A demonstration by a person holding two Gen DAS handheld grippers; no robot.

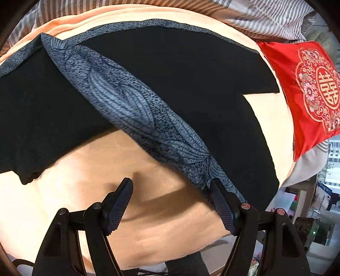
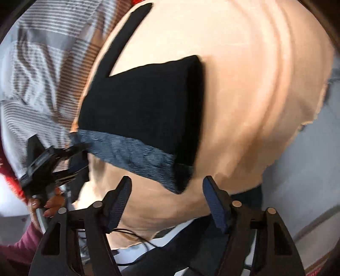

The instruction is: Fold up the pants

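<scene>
Black pants [image 1: 170, 63] lie spread on a peach blanket [image 1: 95, 169], with a grey-blue patterned lining band [image 1: 127, 102] turned up diagonally across them. My left gripper [image 1: 171, 189] is open over the blanket, its right finger [image 1: 221, 201] against the band's lower end. In the right wrist view the pants [image 2: 138, 102] are a folded black block edged by the band [image 2: 131, 152]. My right gripper [image 2: 167, 182] is open, with the band's near corner just ahead of its fingertips. The left gripper [image 2: 80, 157] shows blurred at the band's left end, held by a hand [image 2: 48, 203].
Striped grey bedding [image 1: 255, 14] lies along the far side, also in the right wrist view [image 2: 42, 63]. A red embroidered cushion [image 1: 308, 89] sits to the right of the pants. A thin black cable [image 2: 138, 235] runs below the blanket's near edge. A maroon sleeve [image 2: 19, 250] shows.
</scene>
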